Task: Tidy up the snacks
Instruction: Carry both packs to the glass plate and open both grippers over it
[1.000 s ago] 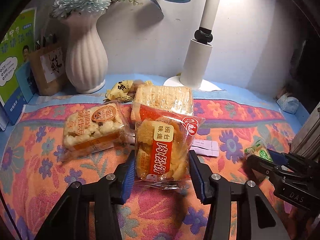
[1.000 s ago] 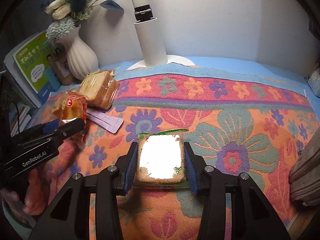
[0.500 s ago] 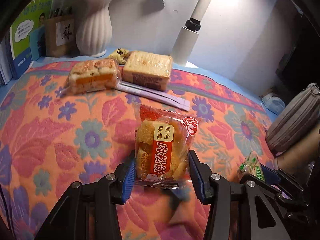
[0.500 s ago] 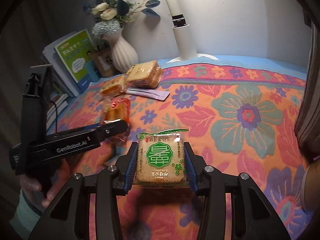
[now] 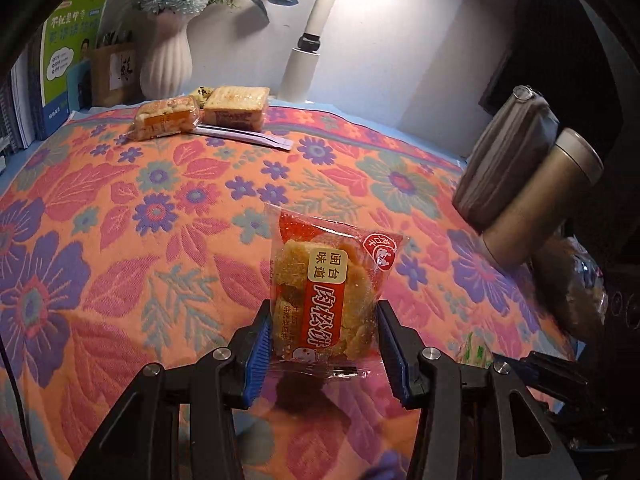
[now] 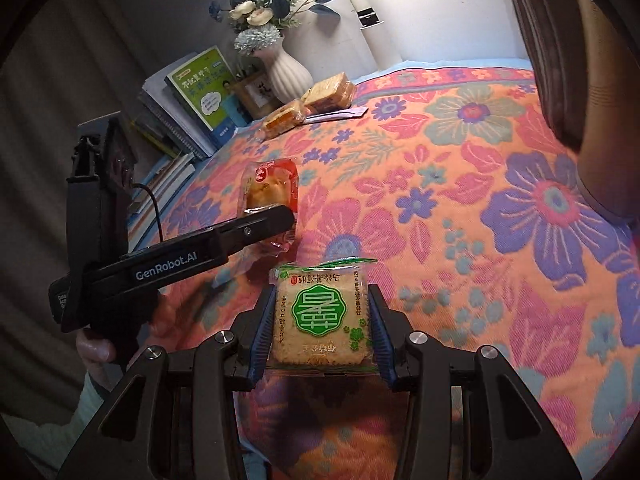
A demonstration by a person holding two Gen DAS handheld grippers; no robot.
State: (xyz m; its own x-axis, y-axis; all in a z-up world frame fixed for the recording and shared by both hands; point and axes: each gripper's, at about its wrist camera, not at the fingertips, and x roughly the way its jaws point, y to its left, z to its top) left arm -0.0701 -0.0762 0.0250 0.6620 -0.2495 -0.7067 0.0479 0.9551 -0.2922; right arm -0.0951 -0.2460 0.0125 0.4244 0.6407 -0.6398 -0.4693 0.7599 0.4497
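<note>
The left tongs [image 5: 325, 354] are closed on a red-wrapped pork floss cake [image 5: 328, 300], gripping its lower end between blue pads and holding it above the flowered tablecloth [image 5: 120, 216]. The right tongs [image 6: 322, 328] clamp a green-labelled biscuit pack [image 6: 322, 316] the same way, just beside and right of the left tongs, whose cake shows above the black arm in the right wrist view. Beyond the cake, the cloth runs to the far edge of the tabletop, where two wrapped bread snacks [image 5: 200, 114] lie side by side with a pale purple sachet [image 5: 244, 136] in front of them. Behind these stand a white ribbed vase [image 5: 166, 60], a lamp post [image 5: 306, 56] and a green book [image 5: 70, 56]. To the right a grey pouch [image 5: 506, 160] leans against a bronze flask [image 5: 544, 204].
</note>
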